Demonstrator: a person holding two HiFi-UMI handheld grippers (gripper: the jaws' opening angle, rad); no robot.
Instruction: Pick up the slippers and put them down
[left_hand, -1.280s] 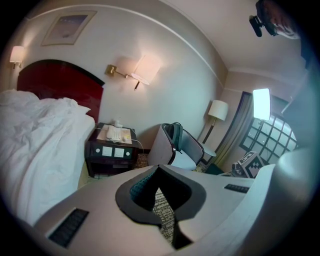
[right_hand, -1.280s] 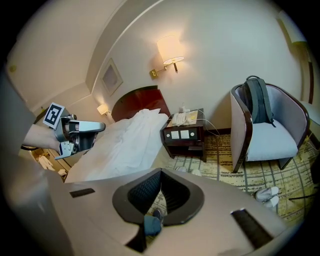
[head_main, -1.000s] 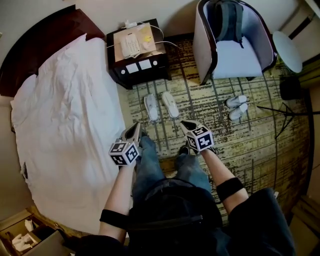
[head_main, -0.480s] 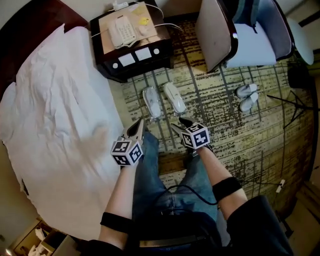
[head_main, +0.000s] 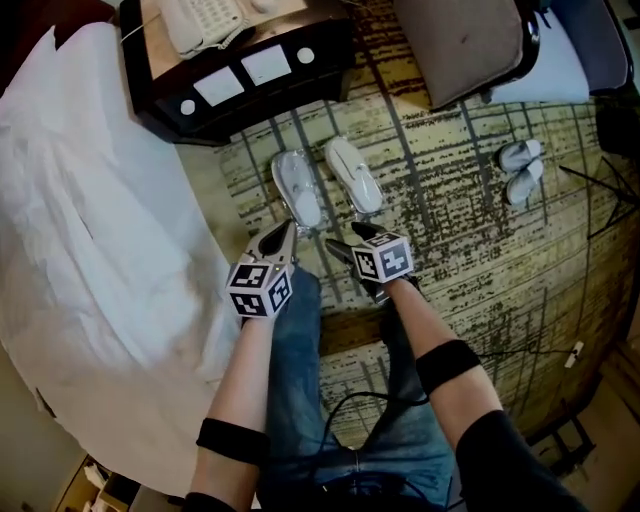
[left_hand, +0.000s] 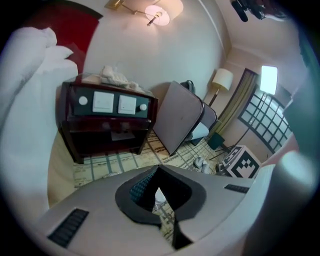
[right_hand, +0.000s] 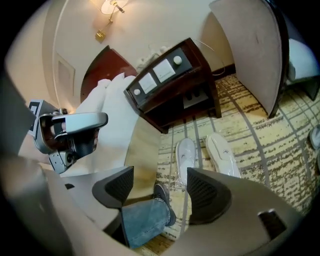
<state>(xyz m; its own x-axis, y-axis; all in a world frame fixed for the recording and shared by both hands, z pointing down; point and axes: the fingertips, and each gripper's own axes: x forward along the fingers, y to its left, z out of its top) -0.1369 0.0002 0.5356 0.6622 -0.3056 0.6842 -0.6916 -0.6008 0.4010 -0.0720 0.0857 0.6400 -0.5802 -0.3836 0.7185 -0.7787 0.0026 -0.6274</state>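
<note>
Two white slippers lie side by side on the patterned carpet, the left slipper (head_main: 297, 190) (right_hand: 185, 157) and the right slipper (head_main: 354, 175) (right_hand: 222, 152). My left gripper (head_main: 286, 232) (left_hand: 159, 174) is shut and empty, its tip just short of the left slipper's near end. My right gripper (head_main: 350, 238) (right_hand: 159, 181) hovers near the right slipper's heel. Its jaws have just been opening and nothing is between them. The right gripper view looks past its pads (right_hand: 206, 192) at both slippers and shows the left gripper (right_hand: 70, 131) at the left.
A dark nightstand (head_main: 240, 70) stands just beyond the slippers, with the white bed (head_main: 90, 230) to its left and an armchair (head_main: 470, 40) to its right. A second pair of slippers (head_main: 522, 170) lies far right. My jeans legs (head_main: 300, 380) and shoe (right_hand: 162, 197) are below the grippers.
Both grippers have dropped toward the slippers, which now look larger and closer. The right jaws have spread apart; the left stays shut.
</note>
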